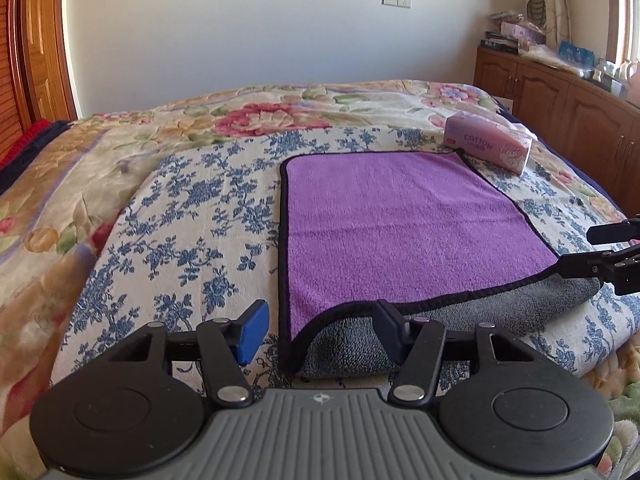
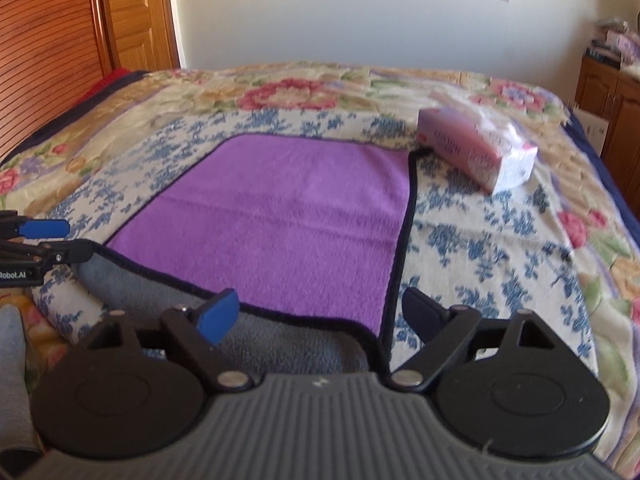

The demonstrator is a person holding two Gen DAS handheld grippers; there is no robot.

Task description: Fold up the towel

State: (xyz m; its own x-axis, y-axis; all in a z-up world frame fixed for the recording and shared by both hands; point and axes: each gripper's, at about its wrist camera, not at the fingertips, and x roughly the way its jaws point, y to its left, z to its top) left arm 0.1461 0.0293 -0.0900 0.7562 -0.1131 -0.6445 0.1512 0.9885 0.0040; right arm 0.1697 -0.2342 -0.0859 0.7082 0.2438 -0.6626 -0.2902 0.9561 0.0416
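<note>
Towel (image 1: 400, 220), purple with a grey underside, lies flat on the bed (image 1: 192, 200), long axis running away from both cameras. Only the right wrist view shows a grey cloth (image 2: 14, 376) at lower left. Left gripper (image 1: 320, 324) and right gripper (image 2: 320, 316) have jaws wide apart, each straddling a near corner, holding nothing.

On the bed (image 1: 168, 216), a tissue pack (image 1: 490, 142) sits just beside the towel's (image 1: 400, 220) far right corner, blocking that side. Bare bedspread lies left of the towel and along its right edge, nearer than the pack.
</note>
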